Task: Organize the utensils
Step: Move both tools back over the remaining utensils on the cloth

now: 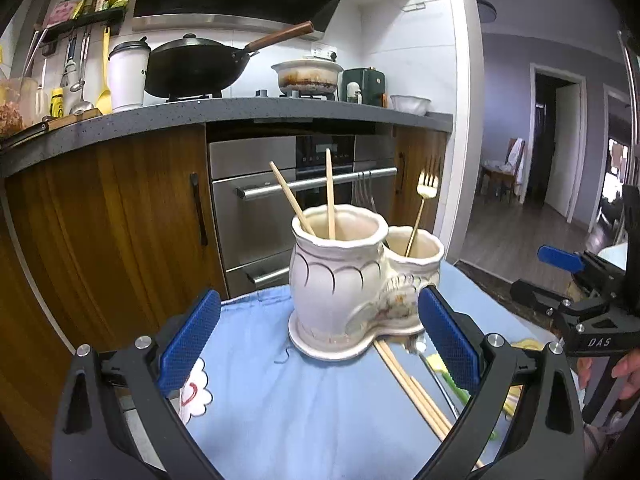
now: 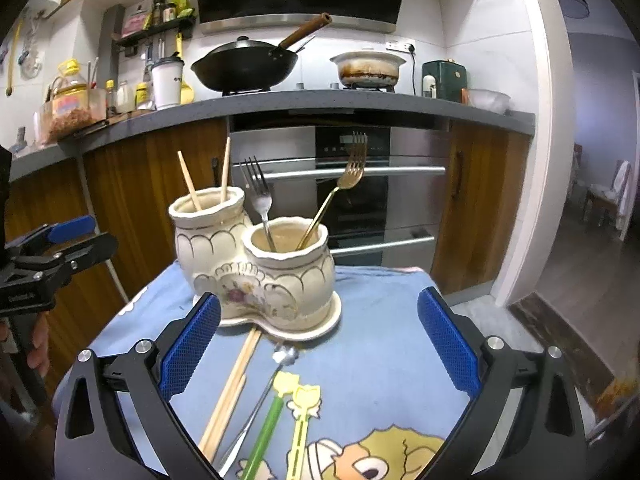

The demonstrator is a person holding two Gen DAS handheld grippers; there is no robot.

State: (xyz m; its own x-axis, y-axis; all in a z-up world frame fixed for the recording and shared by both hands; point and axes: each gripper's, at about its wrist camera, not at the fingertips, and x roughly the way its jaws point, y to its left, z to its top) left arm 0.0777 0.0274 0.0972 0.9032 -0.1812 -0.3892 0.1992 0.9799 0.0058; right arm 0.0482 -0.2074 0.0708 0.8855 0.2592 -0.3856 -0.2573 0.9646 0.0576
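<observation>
Both my grippers are wide open right now, nothing between the blue pads on either one. My left gripper (image 1: 320, 340) points forward and a bit downward, jaws spread far apart. My right gripper (image 2: 320, 340) sits the same way, tilted slightly down, just off to the right of the left one. My fingers (image 1: 628, 372) wrap the right handle, and my left hand (image 2: 38, 348) grips the other handle.

Glazed, glossy ceramic holder (image 2: 256, 276), cream with gilt lines. Pale matt wooden chopsticks (image 2: 230, 392). Polished metal forks: one silver (image 2: 258, 196), one gold (image 2: 352, 168). Soft matt blue cloth (image 2: 380, 344) over bench. Textured blue pads (image 2: 448, 348), matt black plastic gripper frame.
</observation>
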